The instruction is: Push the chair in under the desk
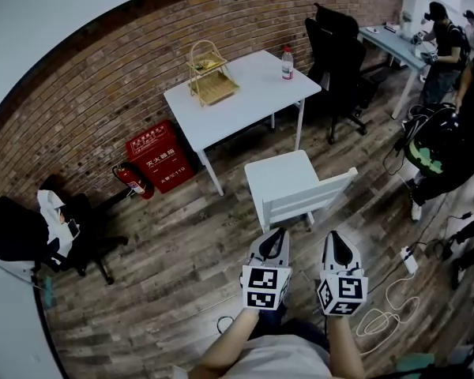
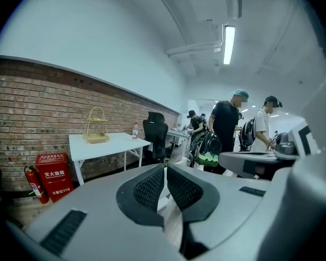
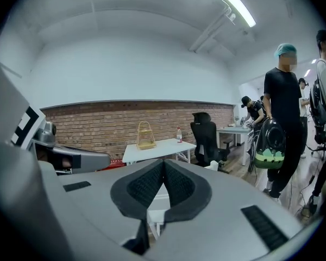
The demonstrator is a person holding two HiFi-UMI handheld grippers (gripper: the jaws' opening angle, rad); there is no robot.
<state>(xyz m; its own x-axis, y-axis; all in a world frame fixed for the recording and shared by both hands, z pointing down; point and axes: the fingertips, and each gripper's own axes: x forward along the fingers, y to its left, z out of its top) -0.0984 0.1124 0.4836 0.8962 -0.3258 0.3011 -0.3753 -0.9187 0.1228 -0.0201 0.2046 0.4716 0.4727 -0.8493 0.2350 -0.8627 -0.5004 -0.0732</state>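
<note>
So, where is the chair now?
In the head view the chair stands at centre, pulled out from the desk, its back just ahead of the left gripper and right gripper.

Head view: looking steeply down from above the wooden floor (image 1: 166, 267). Left claw (image 1: 277, 235) and right claw (image 1: 332, 237) near the bottom edge, white chair (image 1: 292, 181) just ahead of both tips, white surface (image 1: 237, 93) farther ahead against the brick wall (image 1: 87, 101).

Left claw view: riding low on the left claw (image 2: 165, 168), facing level along its closed jaws, very near them. White surface (image 2: 106, 143) well ahead, slightly left.

Right claw view: same low, level look along the right claw (image 3: 163, 165), jaws together. White surface (image 3: 158, 149) straight ahead.

Shared by all three: white surface, brick wall, and black office chair (image 1: 336, 50) ahead of the claws, right of the surface.
</note>
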